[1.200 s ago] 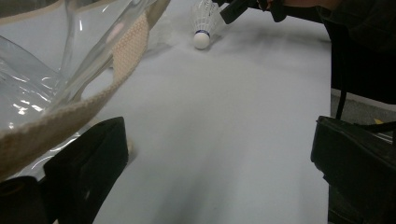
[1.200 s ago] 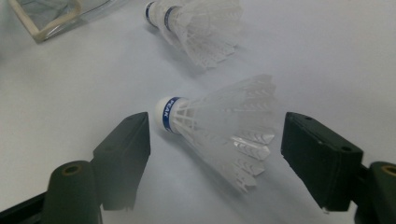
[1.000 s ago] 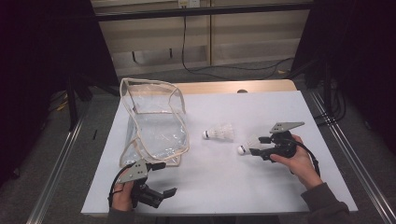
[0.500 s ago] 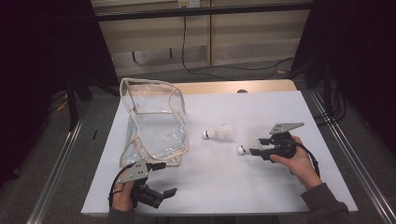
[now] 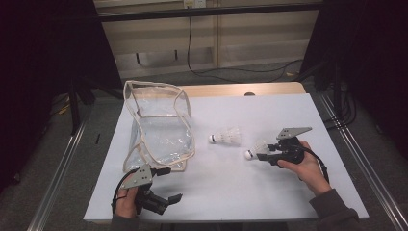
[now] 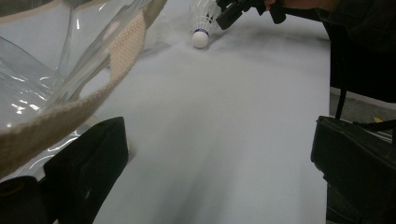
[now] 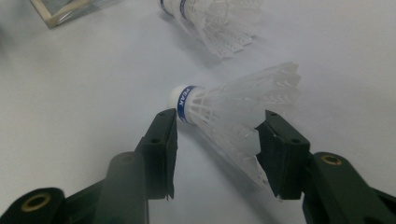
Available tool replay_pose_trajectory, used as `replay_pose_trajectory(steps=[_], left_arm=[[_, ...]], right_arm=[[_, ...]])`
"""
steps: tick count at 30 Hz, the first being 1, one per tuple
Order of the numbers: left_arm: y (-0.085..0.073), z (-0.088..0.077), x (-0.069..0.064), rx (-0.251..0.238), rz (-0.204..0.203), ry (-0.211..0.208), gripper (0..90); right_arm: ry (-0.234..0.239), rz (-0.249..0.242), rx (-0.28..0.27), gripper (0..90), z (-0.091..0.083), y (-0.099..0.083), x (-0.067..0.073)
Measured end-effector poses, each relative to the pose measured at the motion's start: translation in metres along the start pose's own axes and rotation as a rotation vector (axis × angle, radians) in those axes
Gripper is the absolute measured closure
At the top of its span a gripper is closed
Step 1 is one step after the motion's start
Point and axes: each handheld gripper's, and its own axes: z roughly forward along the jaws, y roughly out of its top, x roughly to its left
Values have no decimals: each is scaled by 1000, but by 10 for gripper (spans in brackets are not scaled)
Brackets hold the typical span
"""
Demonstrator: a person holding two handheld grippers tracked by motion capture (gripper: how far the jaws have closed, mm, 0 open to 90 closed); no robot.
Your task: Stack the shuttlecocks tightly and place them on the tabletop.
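Two white shuttlecocks lie on the white table sheet (image 5: 250, 192). One shuttlecock (image 5: 253, 149) (image 7: 224, 112) lies slantwise between the jaws of my right gripper (image 5: 263, 152) (image 7: 218, 119). Those jaws have just been closing around it: one tip is at its blue-banded cork, the other at the skirt, which looks unsquashed. The second shuttlecock (image 5: 226, 137) (image 7: 210, 18) rests a little beyond it. A clear plastic bag (image 5: 159, 130) (image 6: 70, 70) with beige trim stands at the left. My left gripper (image 5: 168, 185) (image 6: 219, 130) is open just in front of the bag's near edge, holding nothing.
The table's front edge runs just below my left hand (image 5: 126, 202). A wooden strip (image 5: 240, 89) borders the far edge. Metal rails (image 5: 356, 159) run along both sides, and cables (image 5: 231, 70) lie on the floor behind.
The right gripper's jaws have narrowed around the shuttlecock. Neither hand has shifted, and the bag and the other shuttlecock lie as before.
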Motion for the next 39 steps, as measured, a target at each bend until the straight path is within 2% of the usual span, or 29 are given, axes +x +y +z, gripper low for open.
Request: replay_pose_trajectory(steps=[39], left_arm=[[0, 0, 1, 7, 0, 0, 41]], right_arm=[[37, -46, 47, 757, 8, -2, 5]])
